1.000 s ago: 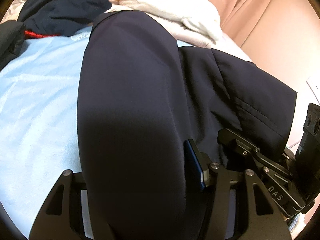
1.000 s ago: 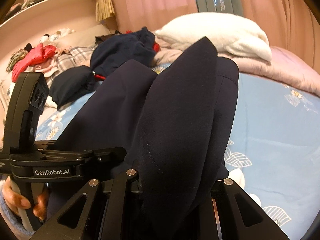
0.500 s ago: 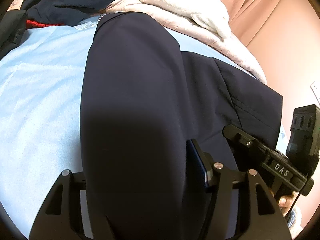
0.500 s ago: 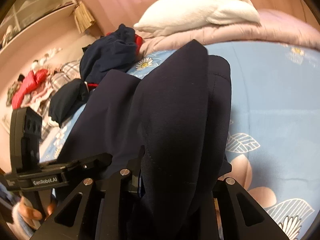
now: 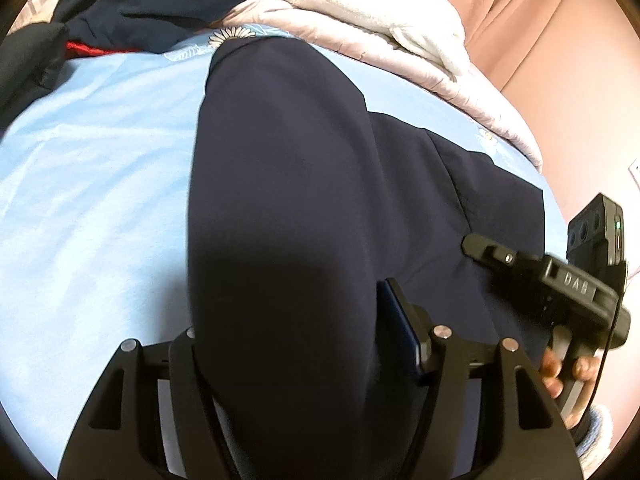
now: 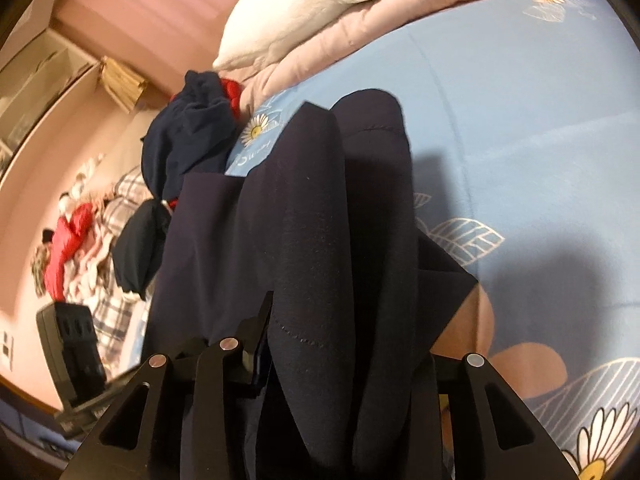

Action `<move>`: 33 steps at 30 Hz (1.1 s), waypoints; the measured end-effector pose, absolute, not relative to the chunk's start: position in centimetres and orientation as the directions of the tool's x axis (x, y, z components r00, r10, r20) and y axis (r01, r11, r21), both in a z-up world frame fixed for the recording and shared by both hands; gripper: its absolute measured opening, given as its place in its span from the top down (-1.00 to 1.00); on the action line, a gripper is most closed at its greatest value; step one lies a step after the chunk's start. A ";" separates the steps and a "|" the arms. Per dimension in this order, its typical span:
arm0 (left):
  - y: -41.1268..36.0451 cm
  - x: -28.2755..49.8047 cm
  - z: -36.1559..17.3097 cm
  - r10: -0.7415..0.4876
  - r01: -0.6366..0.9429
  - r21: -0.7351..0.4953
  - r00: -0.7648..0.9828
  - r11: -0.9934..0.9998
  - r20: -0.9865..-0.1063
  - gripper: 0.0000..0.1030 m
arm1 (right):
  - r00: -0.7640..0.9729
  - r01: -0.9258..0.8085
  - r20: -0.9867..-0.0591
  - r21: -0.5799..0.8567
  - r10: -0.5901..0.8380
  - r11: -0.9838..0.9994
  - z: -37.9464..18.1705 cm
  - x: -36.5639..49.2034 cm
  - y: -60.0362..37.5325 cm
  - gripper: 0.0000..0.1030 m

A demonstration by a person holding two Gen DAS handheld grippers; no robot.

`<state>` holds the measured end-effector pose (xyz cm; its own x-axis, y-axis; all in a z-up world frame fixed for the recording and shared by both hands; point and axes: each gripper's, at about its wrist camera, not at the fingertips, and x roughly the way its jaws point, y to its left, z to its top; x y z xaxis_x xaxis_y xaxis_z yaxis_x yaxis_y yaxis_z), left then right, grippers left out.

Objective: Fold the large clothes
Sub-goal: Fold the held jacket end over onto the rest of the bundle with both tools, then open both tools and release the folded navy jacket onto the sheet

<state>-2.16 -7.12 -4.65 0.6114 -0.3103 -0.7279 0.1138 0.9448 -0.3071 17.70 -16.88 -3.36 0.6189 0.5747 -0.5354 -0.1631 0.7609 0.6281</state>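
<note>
Laying a folded dark navy garment of smooth woven cloth (image 5: 280, 240) down onto the pale blue flower-printed bed sheet (image 5: 92, 184); garment fills centre of both wrist views, one bulging fold running up from each gripper.

Left gripper (image 5: 288, 344): fingers part open, have just been opening, thick fold lying between them; blue pad of the right-hand finger (image 5: 400, 328) close against cloth, firm pinch or not — cannot tell. Right gripper (image 6: 340, 344): fingers narrower, also just been opening, two folds bunched between; grip or loose contact — cannot tell.

To do step well, probably: let cloth settle flat before freeing, release both sides together, draw back low and straight so fold does not drag open.

Edges and room: in right wrist view, corner of garment (image 6: 460, 276) juts at lower right, bare sheet wide open on right. White pillow on pink quilt (image 6: 312, 24) at top, apart. Heap of dark blue and red clothes (image 6: 188, 140) at upper left, near garment's far edge. Left wrist view: open sheet on left.
</note>
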 end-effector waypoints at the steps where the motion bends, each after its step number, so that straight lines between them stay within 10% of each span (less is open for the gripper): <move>1: -7.0 -2.5 -4.7 -0.303 0.115 -0.298 0.615 0.948 -0.728 -0.26 | 0.621 -0.152 -0.538 0.631 0.570 0.761 -3.3 17.8 -17.0 0.25; 23: -4.2 -6.4 -5.6 -0.282 0.145 -0.245 0.603 0.959 -0.747 -0.26 | 0.747 0.092 -0.643 0.352 0.169 0.931 -1.0 17.1 -19.5 -0.01; 33: -4.5 -8.3 -5.7 -0.241 0.146 -0.191 0.620 0.971 -0.747 -0.26 | 0.814 -0.122 -0.539 0.201 0.214 0.972 2.4 11.8 -16.0 0.01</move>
<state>-8.26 -4.50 -5.69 0.6197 -0.2405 -0.7471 0.1465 0.9706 -0.1910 11.80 -16.02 2.38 0.8143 0.2142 -0.5394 -0.1225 0.9719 0.2011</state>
